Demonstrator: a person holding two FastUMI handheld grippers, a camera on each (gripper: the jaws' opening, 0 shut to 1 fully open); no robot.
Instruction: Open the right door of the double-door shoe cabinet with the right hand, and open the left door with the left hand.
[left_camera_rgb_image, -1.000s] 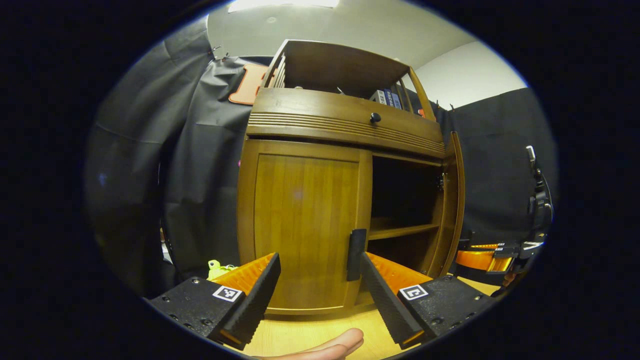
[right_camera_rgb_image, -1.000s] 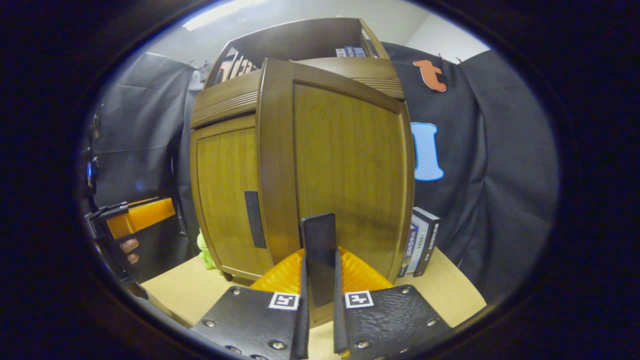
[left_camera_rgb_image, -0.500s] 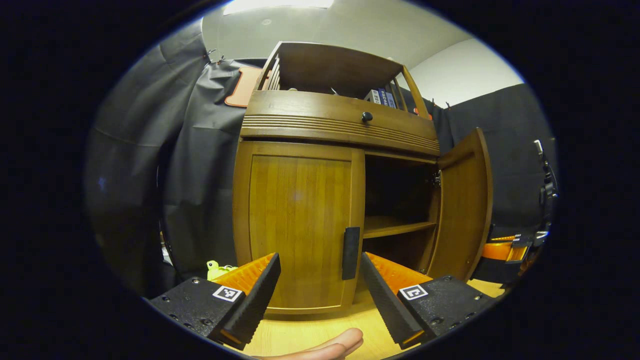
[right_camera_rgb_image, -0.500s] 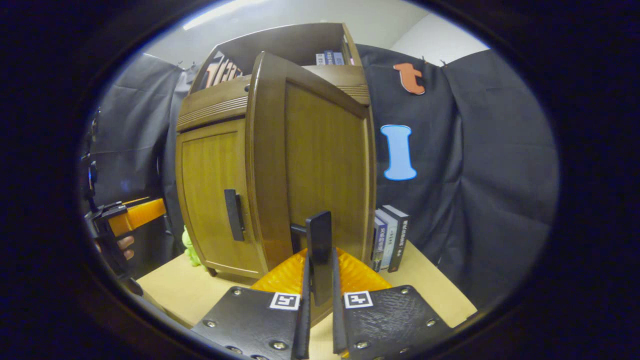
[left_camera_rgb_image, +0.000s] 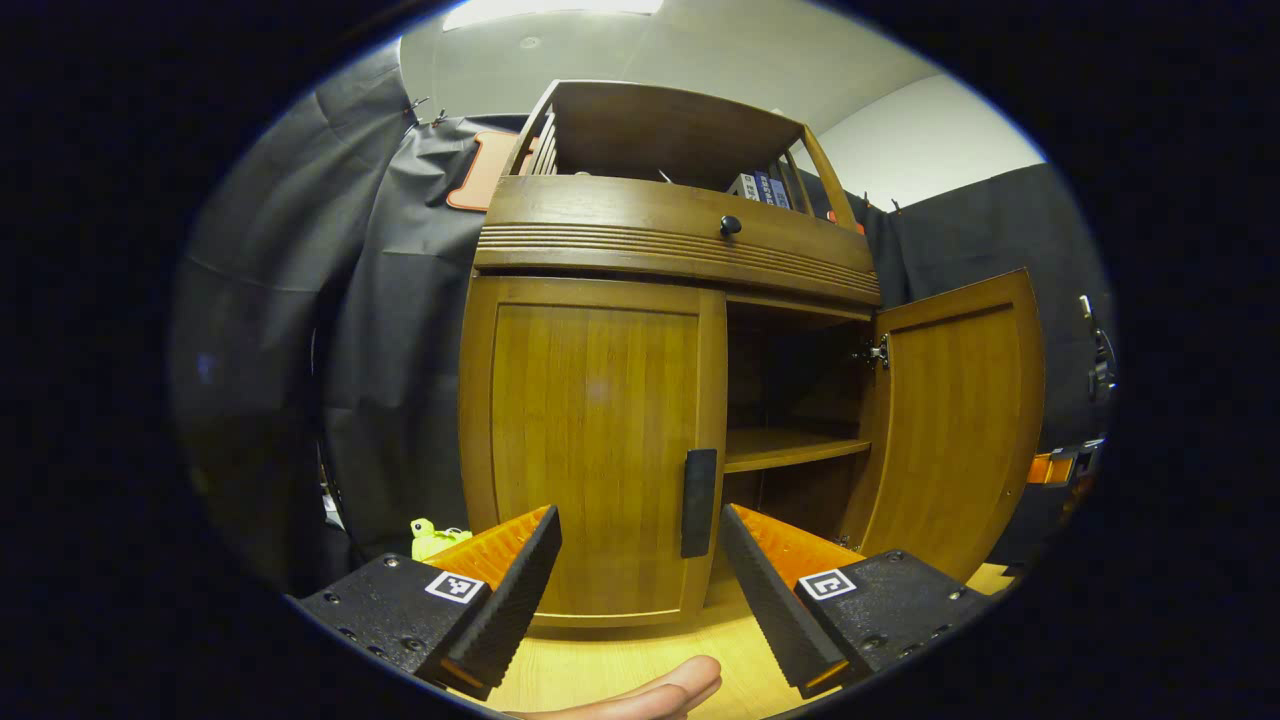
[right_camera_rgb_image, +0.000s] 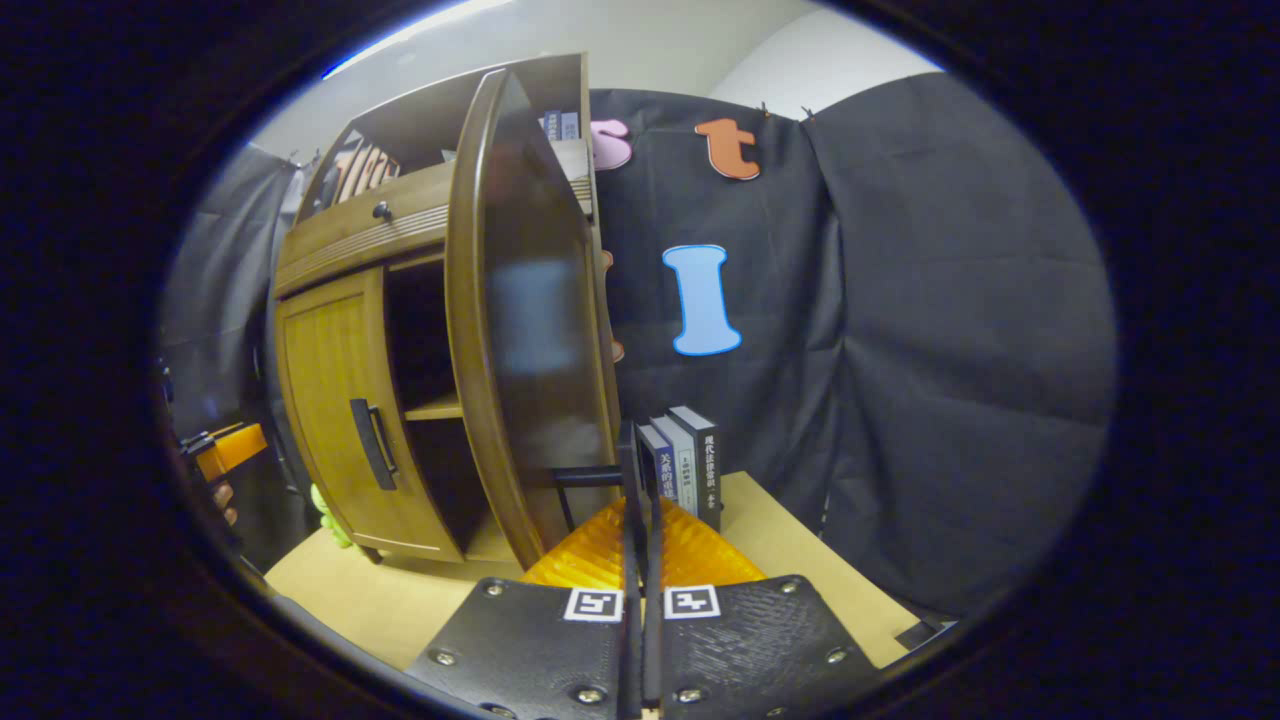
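On the pale wooden tabletop stands the brown two-door wooden shoe cabinet, task half done by the look of it. Right-hand hinged wooden door is swung wide, out at 3 o'clock in the left gripper view, showing the dark interior and a middle wooden shelf. In the right gripper view the same door sits edge-on at 11 o'clock, and the right gripper is clenched on the door's flat black handle, both fingers pressed flat against it, held that way likely so the door follows the pull through its arc. Left-hand wooden door is shut flush; its vertical black bar handle sits at the inner edge, around 5 o'clock from door centre. Left gripper is released, jaws spread wide, hovering short of the door, the handle showing beyond the gap near the right finger but not touched; probably staged there to close on it next. A fingertip of the holding hand shows at 6 o'clock. Next move calls for advancing and lining the handle between the jaws. Upright dark-spined books stand just beside the open door at 1 o'clock of the right gripper; door swing could knock them. Small lime-green toy figure sits by the cabinet's left foot.
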